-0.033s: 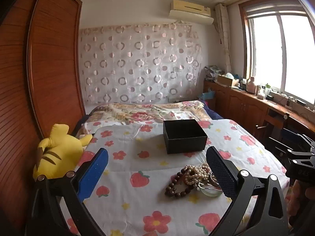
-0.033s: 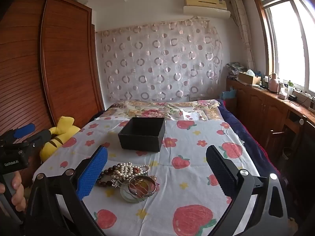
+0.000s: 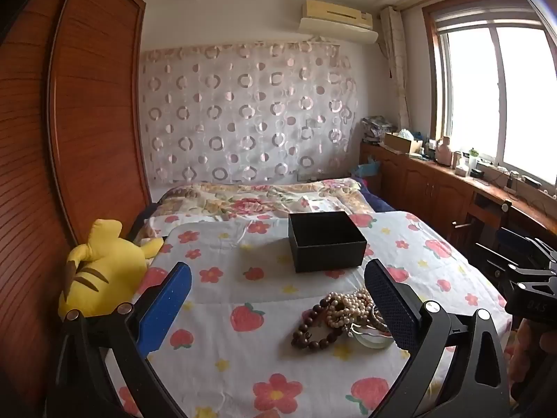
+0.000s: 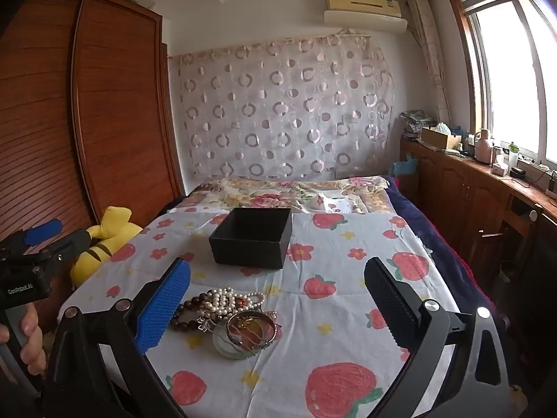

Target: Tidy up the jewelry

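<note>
Holding both grippers wide, you have the left gripper [image 3: 278, 299] and right gripper [image 4: 276, 296] with fingers apart, gripping nothing. Your jewelry pile [image 4: 229, 317] lies on the bed [image 4: 348, 313] at six o'clock from the black box [image 4: 252, 240], apart from it.

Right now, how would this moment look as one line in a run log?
stage: start | left gripper: open, empty | right gripper: open, empty | jewelry pile: on bedspread, untouched | black box: open, behind pile
</note>
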{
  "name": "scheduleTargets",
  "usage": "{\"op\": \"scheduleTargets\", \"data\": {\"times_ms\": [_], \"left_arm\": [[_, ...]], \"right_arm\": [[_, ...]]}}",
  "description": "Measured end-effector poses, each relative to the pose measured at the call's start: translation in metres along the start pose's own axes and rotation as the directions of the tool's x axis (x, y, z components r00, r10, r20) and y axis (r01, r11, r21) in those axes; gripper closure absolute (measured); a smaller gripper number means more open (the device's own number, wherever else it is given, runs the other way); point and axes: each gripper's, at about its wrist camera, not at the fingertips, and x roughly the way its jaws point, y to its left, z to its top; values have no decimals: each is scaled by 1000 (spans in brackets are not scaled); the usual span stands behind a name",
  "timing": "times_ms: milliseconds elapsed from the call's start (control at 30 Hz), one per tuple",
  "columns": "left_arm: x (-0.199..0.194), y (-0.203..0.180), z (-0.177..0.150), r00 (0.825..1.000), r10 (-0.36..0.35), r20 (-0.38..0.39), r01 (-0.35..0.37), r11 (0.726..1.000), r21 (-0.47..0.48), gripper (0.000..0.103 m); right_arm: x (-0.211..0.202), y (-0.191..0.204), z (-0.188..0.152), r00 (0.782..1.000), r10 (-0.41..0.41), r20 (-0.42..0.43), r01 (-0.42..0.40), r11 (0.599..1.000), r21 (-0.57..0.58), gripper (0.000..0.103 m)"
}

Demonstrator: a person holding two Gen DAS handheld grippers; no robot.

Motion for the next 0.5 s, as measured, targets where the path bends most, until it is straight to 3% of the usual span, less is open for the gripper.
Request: {"op": "scheduleTargets", "data": {"times_ms": [500], "left_arm": [[0, 0, 0, 1000, 2, 6, -2, 1000, -3, 7]], "right_arm": [[-1, 0, 0, 1000, 1, 0, -1, 1000, 6, 2]]}}
